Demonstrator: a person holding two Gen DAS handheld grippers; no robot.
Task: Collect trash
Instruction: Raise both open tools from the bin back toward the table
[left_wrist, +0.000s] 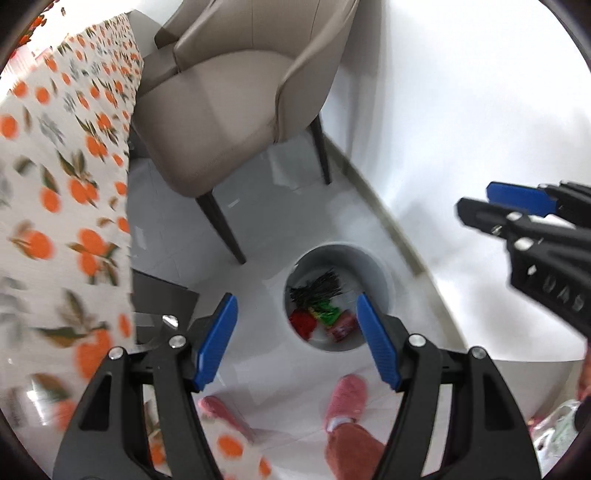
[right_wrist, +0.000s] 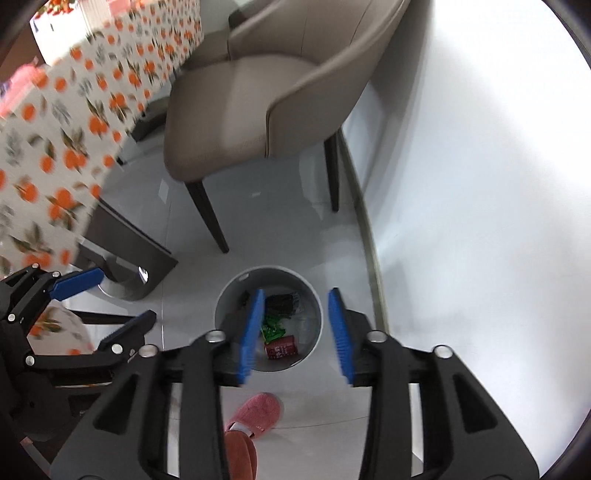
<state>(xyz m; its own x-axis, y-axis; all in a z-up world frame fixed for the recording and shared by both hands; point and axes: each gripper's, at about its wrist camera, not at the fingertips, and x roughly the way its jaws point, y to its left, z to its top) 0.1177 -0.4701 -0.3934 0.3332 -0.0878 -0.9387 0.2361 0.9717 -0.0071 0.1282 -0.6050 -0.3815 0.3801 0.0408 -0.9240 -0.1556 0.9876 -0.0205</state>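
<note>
The round grey bin (right_wrist: 268, 321) stands upright on the floor (right_wrist: 295, 229) with its open mouth facing straight up at the claws, so it has no long axis to speak of from here. Inside lies the trash: a red can (right_wrist: 280, 346) on its side with its length running left to right, a green wrapper (right_wrist: 272, 328) and a dark wrapper (right_wrist: 282, 302). Both the left claw (left_wrist: 295, 341) and the right claw (right_wrist: 299, 334) hang released and empty, the right claw directly above the bin, the left claw above and slightly to its left.
</note>
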